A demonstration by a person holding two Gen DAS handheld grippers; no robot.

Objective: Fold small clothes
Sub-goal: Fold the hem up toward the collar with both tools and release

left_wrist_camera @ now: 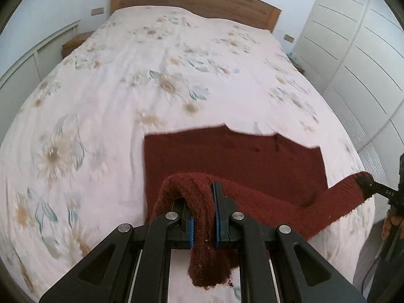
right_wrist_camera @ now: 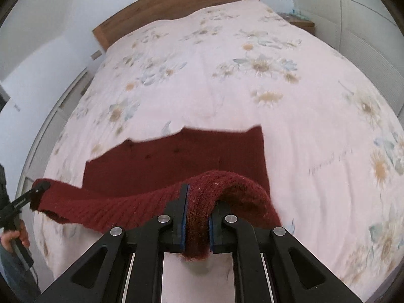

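Lying on one floral pink bedspread (left_wrist_camera: 126, 80): one dark red knitted garment (left_wrist_camera: 234, 159), near edge pinched by left hand-held gripper (left_wrist_camera: 203, 217) and right hand-held gripper (right_wrist_camera: 197, 217), two total.

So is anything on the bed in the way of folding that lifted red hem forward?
Nothing visible: both claws, left claw and right claw, grip the red knit garment, and only bare floral bedspread lies beyond it.
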